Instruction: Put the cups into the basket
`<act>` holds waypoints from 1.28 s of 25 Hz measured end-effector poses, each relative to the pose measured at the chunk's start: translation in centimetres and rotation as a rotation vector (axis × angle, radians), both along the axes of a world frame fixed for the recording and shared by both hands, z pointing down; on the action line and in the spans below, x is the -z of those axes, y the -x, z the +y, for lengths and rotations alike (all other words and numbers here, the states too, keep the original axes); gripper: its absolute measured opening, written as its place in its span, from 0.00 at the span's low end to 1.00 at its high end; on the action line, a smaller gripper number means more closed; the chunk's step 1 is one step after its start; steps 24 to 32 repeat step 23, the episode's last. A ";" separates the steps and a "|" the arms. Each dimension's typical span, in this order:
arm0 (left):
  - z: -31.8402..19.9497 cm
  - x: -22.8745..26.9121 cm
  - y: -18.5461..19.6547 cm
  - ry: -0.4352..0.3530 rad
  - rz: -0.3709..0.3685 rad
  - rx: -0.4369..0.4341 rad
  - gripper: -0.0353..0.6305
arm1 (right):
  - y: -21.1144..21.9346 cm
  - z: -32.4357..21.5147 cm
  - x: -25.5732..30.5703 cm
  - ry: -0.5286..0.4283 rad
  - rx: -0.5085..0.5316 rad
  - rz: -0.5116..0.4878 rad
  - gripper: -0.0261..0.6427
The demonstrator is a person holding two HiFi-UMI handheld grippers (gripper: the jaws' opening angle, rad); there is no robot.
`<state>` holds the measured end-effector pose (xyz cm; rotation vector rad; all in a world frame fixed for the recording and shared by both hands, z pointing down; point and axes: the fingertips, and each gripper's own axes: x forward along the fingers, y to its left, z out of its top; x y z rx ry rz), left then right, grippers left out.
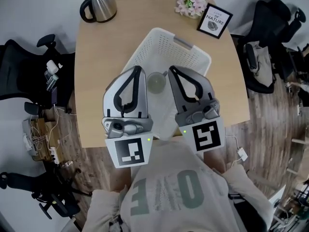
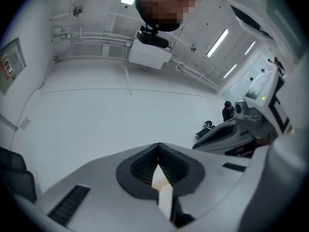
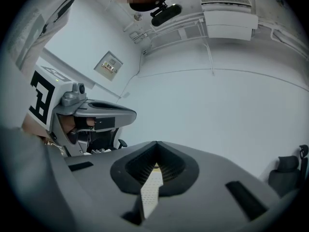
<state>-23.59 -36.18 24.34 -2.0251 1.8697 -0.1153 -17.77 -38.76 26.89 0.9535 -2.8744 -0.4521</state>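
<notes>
Both tools are up close under the head camera, side by side above the bench [image 1: 96, 71]. The left tool [image 1: 138, 70] has its jaws pressed together with nothing between them, and its own view [image 2: 158, 146] shows only wall and ceiling beyond the tips. Same on the right tool [image 1: 171, 70]: jaws together, empty [image 3: 156, 144]. Between the two, a pale translucent cup [image 1: 157, 82] sits upright inside the white basket [image 1: 164, 50]. At the far edge of the bench stand a kettle [image 1: 99, 5], a bunch of flowers [image 1: 191, 3] and a framed picture [image 1: 214, 21].
</notes>
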 end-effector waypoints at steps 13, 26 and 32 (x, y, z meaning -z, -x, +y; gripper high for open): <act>-0.3 -0.8 -1.4 -0.004 -0.108 -0.035 0.07 | 0.6 0.0 -1.3 0.004 -0.019 0.049 0.03; -0.5 -1.5 -1.3 0.015 -0.114 -0.036 0.07 | 0.8 0.6 -1.7 0.016 -0.009 0.039 0.03; -0.5 -1.5 -1.3 0.015 -0.114 -0.036 0.07 | 0.8 0.6 -1.7 0.016 -0.009 0.039 0.03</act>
